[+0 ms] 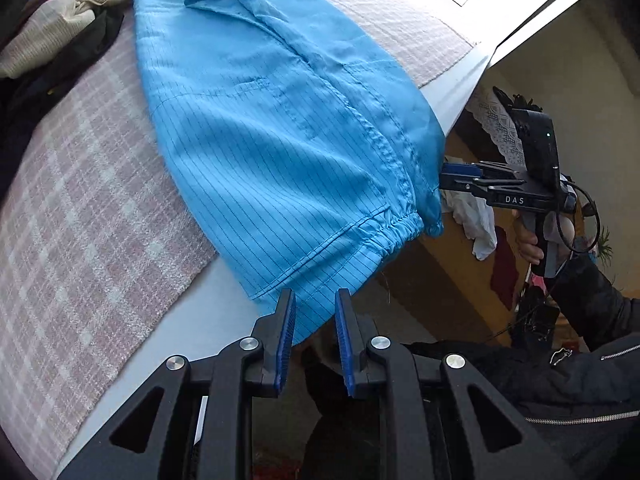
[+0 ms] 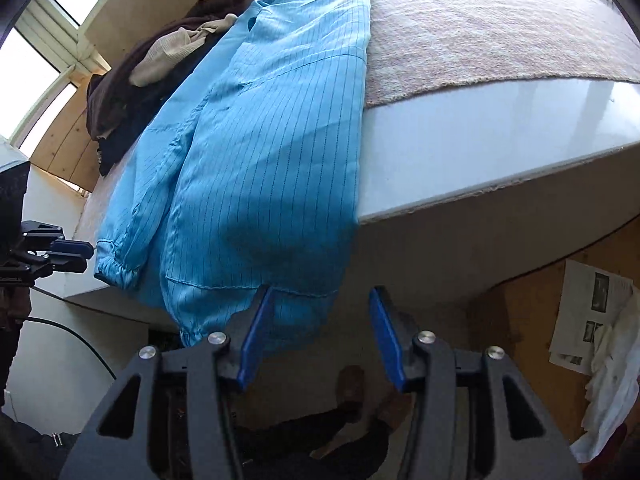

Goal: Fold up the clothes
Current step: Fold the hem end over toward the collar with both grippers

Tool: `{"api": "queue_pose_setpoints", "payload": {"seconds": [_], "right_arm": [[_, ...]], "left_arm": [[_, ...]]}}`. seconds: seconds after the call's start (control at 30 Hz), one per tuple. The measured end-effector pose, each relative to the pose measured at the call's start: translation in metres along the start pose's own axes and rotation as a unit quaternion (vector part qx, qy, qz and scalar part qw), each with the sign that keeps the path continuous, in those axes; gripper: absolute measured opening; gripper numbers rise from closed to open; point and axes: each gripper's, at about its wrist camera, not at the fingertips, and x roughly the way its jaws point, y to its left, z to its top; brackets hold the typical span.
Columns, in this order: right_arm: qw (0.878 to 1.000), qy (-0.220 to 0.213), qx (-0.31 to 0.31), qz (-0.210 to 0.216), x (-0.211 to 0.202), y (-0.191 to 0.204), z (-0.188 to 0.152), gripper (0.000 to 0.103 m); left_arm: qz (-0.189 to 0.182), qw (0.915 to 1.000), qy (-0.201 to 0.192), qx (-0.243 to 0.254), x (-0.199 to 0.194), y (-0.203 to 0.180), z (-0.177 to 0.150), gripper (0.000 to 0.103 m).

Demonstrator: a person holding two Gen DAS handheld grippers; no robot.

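Window-lit room; tabletop (image 2: 460, 128) carries a pink mat (image 1: 80, 200) and a clothes pile (image 1: 52, 28) at its far corner. Blue jacket (image 1: 260, 120) lies lengthwise across the mat, hem hanging over the near edge — likely staged so the hem is easy to grab. Left tool (image 1: 315, 308) is narrowly parted, hem between its fingers, pads not clearly pressing. Right tool (image 2: 320, 312) is spread wide, empty, just below the hem's right corner; seen from the left wrist, it sits beside the sleeve cuff (image 1: 404, 232).

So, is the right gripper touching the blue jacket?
Cannot tell. Right wrist view: the right gripper stands open, one finger overlapping the blue jacket; the left wrist view hides its tips.
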Motion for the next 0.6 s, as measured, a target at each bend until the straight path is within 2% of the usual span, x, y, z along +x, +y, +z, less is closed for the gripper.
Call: {"api": "queue_pose_setpoints", "payload": {"seconds": [0.1, 0.17, 0.27, 0.37, 0.47, 0.53, 0.6], "right_arm": [[1.000, 0.009, -0.010, 0.001, 0.005, 0.000, 0.000, 0.049], [1.000, 0.013, -0.006, 0.015, 0.009, -0.002, 0.001, 0.049], [0.999, 0.019, -0.004, 0.048, 0.011, -0.003, -0.003, 0.047], [0.998, 0.020, -0.012, 0.064, 0.011, 0.002, -0.006, 0.026], [0.997, 0.014, -0.010, 0.076, 0.006, 0.001, -0.006, 0.012], [0.996, 0.011, 0.005, 0.091, 0.004, -0.002, -0.006, 0.008], [0.995, 0.011, 0.009, 0.095, 0.006, 0.000, -0.004, 0.008]], "left_arm": [[-0.008, 0.9997, 0.000, -0.022, -0.001, 0.008, -0.001, 0.022], [-0.014, 0.9995, 0.003, -0.029, -0.001, 0.010, -0.001, 0.029], [-0.018, 0.9990, 0.016, -0.039, 0.006, 0.012, 0.000, 0.030], [-0.017, 0.9980, 0.034, -0.050, 0.017, 0.016, 0.001, 0.032], [-0.016, 0.9967, 0.038, -0.069, 0.017, 0.026, -0.001, 0.035], [-0.017, 0.9957, 0.038, -0.083, 0.015, 0.033, -0.003, 0.040], [-0.029, 0.9938, 0.042, -0.099, 0.017, 0.042, -0.003, 0.040]]}}
